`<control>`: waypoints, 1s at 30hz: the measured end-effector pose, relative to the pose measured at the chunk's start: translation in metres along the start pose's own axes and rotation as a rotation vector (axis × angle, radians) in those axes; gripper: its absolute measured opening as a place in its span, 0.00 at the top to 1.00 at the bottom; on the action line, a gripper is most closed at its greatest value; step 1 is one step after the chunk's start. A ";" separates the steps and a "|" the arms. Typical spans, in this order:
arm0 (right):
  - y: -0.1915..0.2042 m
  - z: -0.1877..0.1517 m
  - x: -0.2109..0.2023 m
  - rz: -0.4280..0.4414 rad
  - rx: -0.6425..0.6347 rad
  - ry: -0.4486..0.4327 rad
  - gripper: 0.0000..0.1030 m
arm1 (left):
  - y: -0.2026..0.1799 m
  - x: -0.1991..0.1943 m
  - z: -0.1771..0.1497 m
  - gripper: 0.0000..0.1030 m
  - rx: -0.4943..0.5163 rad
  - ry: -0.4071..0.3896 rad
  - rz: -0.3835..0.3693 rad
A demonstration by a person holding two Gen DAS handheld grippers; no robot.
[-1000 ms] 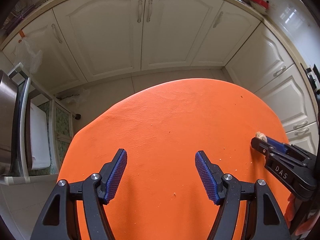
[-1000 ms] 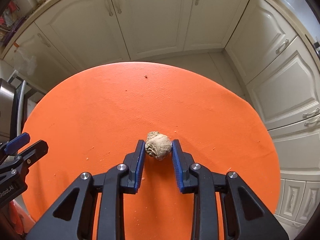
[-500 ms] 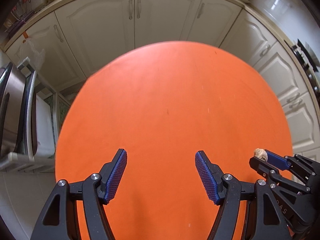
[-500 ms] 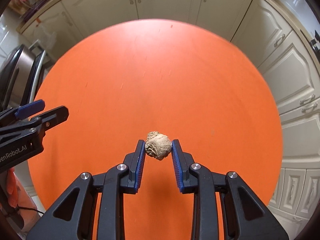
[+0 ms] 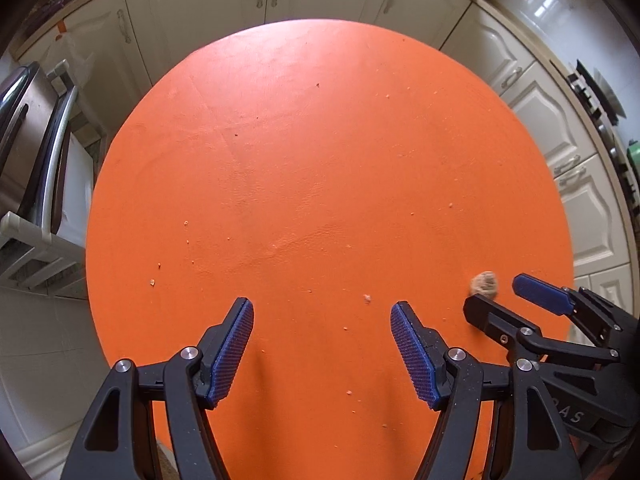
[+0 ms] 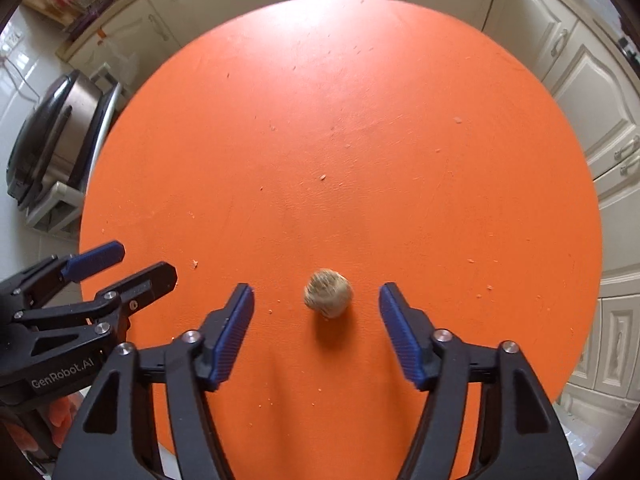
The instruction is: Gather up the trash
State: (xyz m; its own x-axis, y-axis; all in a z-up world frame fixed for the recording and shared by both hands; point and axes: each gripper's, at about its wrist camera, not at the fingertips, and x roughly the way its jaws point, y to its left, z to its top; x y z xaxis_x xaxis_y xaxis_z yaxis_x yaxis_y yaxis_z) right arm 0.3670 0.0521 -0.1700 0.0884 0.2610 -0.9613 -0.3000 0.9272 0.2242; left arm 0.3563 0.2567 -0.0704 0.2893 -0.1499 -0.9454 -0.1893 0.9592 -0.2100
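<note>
- The crumpled tan paper ball [image 6: 328, 293] sits loose between the right gripper [image 6: 316, 334] pads, over the round orange surface [image 6: 360, 140].
- Right jaws are opening, touching nothing; let them clear fully before withdrawing.
- Left gripper [image 5: 322, 354] jaws stand apart, empty.

Right tongs [image 6: 316, 300] opening (pointing down), left tongs [image 5: 322, 314] agape

My left gripper [image 5: 322, 344] hangs with jaws apart over the round orange table [image 5: 320, 168], nothing between them. Near the table's right edge, a crumpled brown wad [image 5: 484, 283] lies between my right gripper's [image 5: 496, 294] opening jaws.
</note>
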 end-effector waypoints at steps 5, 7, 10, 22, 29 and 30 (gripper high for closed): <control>-0.040 -0.012 -0.035 0.011 0.122 -0.105 0.25 | -0.019 -0.007 -0.005 0.35 0.023 -0.010 -0.043; -0.059 -0.017 -0.047 -0.020 0.175 -0.148 0.22 | -0.031 -0.005 0.000 0.35 0.043 -0.002 -0.059; -0.088 -0.031 -0.059 -0.046 0.251 -0.192 0.21 | -0.049 0.001 0.003 0.35 0.075 0.005 -0.084; -0.160 -0.050 -0.042 -0.039 0.405 -0.148 0.19 | -0.065 0.048 0.030 0.81 0.099 0.004 -0.108; -0.161 -0.052 -0.039 -0.012 0.390 -0.139 0.19 | -0.066 0.044 0.016 0.79 0.129 0.003 -0.117; -0.160 -0.052 -0.039 -0.007 0.389 -0.138 0.19 | -0.070 0.042 0.015 0.79 0.139 -0.002 -0.116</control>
State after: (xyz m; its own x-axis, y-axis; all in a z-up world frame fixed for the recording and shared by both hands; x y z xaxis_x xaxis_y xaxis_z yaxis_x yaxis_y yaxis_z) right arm 0.3617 -0.1200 -0.1770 0.2232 0.2636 -0.9384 0.0802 0.9545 0.2872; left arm 0.3957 0.1864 -0.0920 0.3035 -0.2609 -0.9164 -0.0233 0.9595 -0.2809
